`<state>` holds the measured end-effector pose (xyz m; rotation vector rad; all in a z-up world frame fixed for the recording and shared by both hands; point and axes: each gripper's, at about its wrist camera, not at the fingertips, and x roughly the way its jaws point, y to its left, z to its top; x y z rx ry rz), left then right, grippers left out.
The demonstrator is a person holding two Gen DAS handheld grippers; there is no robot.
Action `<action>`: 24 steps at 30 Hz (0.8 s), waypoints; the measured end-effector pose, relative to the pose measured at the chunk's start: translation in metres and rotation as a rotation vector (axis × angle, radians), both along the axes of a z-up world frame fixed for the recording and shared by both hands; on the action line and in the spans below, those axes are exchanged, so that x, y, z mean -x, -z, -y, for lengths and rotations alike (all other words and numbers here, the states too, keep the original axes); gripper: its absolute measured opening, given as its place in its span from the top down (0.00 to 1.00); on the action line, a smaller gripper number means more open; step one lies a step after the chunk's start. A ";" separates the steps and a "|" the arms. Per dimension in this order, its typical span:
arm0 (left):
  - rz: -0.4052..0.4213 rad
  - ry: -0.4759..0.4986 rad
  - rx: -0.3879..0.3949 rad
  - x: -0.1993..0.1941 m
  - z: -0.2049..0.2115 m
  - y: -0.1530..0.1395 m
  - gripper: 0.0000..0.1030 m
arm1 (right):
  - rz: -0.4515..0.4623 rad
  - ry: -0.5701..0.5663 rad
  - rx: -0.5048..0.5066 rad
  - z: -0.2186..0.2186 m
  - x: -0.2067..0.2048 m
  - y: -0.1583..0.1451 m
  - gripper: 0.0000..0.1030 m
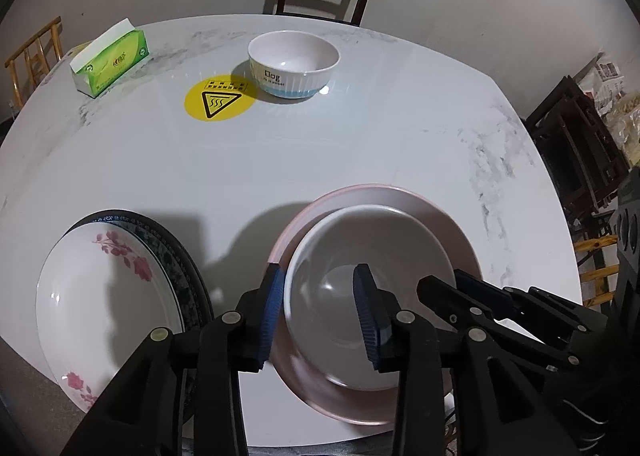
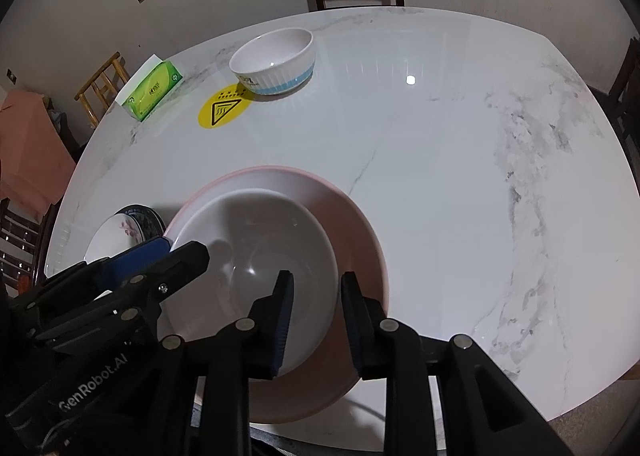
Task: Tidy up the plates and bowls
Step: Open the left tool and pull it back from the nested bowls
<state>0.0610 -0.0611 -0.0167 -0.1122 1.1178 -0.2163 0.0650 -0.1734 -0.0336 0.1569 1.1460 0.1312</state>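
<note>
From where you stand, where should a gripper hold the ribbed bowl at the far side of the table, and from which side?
Grip the ribbed bowl by its rim, coming from above, one finger inside and one outside. It stands upright, open and empty, and its wall is probably too wide to span.

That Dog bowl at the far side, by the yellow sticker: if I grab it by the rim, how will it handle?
The Dog bowl looks like glazed ceramic: probably rigid, fairly heavy for its size, and breakable if dropped. Its glossy surface may slip between the pads, so grip firmly. It stands upright on a narrower foot on the smooth marble table, so a push would likely slide it rather than tip it.
</note>
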 end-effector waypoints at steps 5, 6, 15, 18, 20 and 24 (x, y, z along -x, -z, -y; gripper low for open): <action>0.021 0.001 0.007 0.000 -0.001 -0.006 0.63 | 0.013 -0.005 0.012 -0.001 0.002 -0.004 0.75; 0.027 0.001 0.005 0.001 -0.002 -0.007 0.62 | 0.017 -0.007 0.014 -0.001 0.002 -0.005 0.75; 0.053 -0.004 0.020 0.000 -0.009 -0.016 0.59 | 0.054 -0.016 0.039 0.002 0.004 -0.017 0.75; 0.059 -0.009 0.023 -0.001 -0.012 -0.018 0.59 | 0.064 -0.024 0.042 0.003 0.003 -0.021 0.75; 0.062 -0.016 0.020 -0.002 -0.013 -0.019 0.59 | 0.070 -0.023 0.045 0.006 0.001 -0.023 0.74; 0.058 -0.035 0.009 -0.006 -0.019 -0.018 0.59 | 0.075 -0.026 0.057 0.009 -0.004 -0.025 0.73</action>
